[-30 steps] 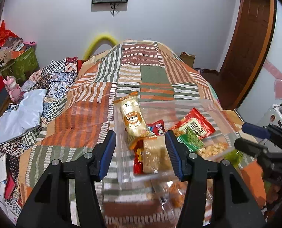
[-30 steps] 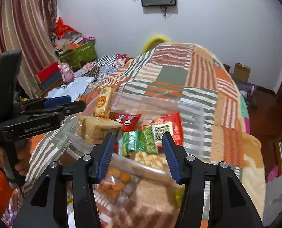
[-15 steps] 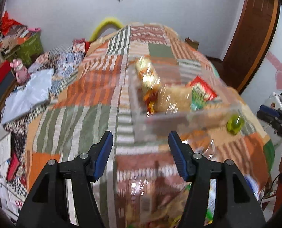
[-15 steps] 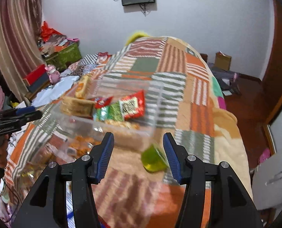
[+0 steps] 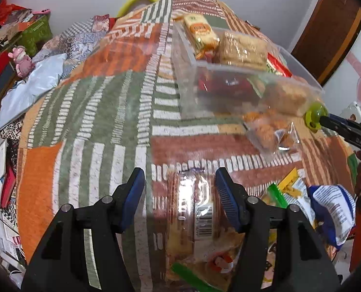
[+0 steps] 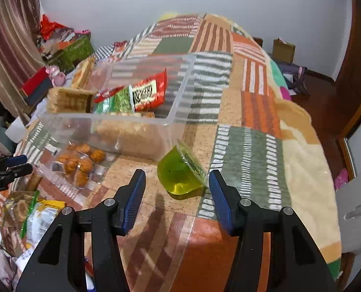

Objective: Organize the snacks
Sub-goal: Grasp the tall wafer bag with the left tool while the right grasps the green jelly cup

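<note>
A clear plastic bin (image 6: 180,119) on the patchwork bed holds several snack packs; it also shows in the left wrist view (image 5: 190,92). My left gripper (image 5: 180,187) is open, low over a clear-wrapped biscuit pack (image 5: 192,209) that lies between its fingers. My right gripper (image 6: 175,189) is open, with a green jelly cup (image 6: 180,172) on its side between its fingertips, just in front of the bin. The cup also shows in the left wrist view (image 5: 314,116). A clear bag of orange cookies (image 6: 80,163) lies beside the bin.
More loose snack packs (image 5: 331,209) lie at the near edge of the bed, among them a blue and white bag and yellow packs (image 6: 34,216). Boxes, clothes and a pink toy (image 5: 22,60) crowd the left side. A wooden door (image 5: 331,29) stands at the right.
Both grippers have pulled back from over the bin and dropped toward the bed. The left now hangs over the biscuit pack, the right around the jelly cup.
</note>
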`<state>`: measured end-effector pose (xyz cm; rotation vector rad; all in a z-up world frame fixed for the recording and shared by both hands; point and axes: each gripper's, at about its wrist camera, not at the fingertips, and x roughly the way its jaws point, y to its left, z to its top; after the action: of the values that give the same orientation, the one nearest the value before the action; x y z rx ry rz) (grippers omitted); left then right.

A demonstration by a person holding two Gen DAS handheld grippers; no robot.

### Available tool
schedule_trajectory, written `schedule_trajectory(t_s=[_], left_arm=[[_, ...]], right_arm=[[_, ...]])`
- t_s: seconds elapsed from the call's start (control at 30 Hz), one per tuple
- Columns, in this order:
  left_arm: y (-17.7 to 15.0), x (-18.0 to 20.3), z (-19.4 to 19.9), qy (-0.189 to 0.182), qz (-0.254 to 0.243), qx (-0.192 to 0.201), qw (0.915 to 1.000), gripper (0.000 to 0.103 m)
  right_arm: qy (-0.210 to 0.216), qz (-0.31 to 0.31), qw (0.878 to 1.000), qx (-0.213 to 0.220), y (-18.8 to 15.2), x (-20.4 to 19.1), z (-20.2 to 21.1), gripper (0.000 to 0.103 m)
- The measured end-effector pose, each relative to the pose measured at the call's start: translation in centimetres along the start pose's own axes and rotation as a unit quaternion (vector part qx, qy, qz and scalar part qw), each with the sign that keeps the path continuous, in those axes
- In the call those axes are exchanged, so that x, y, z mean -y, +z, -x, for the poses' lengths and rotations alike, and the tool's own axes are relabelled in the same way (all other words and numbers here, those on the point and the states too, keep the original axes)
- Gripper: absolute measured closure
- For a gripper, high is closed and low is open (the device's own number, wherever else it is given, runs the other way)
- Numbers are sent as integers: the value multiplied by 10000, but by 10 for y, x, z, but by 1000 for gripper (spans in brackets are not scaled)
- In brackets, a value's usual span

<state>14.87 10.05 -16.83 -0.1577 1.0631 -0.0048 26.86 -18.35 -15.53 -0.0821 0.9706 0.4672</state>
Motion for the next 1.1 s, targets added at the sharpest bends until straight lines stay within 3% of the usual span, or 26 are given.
schedule_trajectory(t_s=[0.17, 0.43, 0.47, 0.57, 0.83, 1.1], left_arm=[[-7, 3, -10, -99, -2, -203, 9997, 43], [-12, 2, -16, -166, 72, -166, 9997, 43], [-12, 2, -16, -157, 76, -159, 9997, 43], [-13, 1, -15, 40, 92, -59, 9999, 58], [-15, -3, -6, 124, 203, 120, 9996, 58], [-1, 1, 25, 133, 191, 581, 9980, 58]], right_arm=[[-66, 17, 9999, -143, 0, 0, -16, 47], [-170, 155, 9995, -221, -3, -5, -26, 44], [-191, 162, 9994, -221, -3, -5, -27, 45], [-230, 131, 9995, -156, -5, -2, -25, 53], [-69, 120, 9999, -27, -11, -5, -12, 59], [7, 140, 9998, 122, -16, -12, 3, 60]])
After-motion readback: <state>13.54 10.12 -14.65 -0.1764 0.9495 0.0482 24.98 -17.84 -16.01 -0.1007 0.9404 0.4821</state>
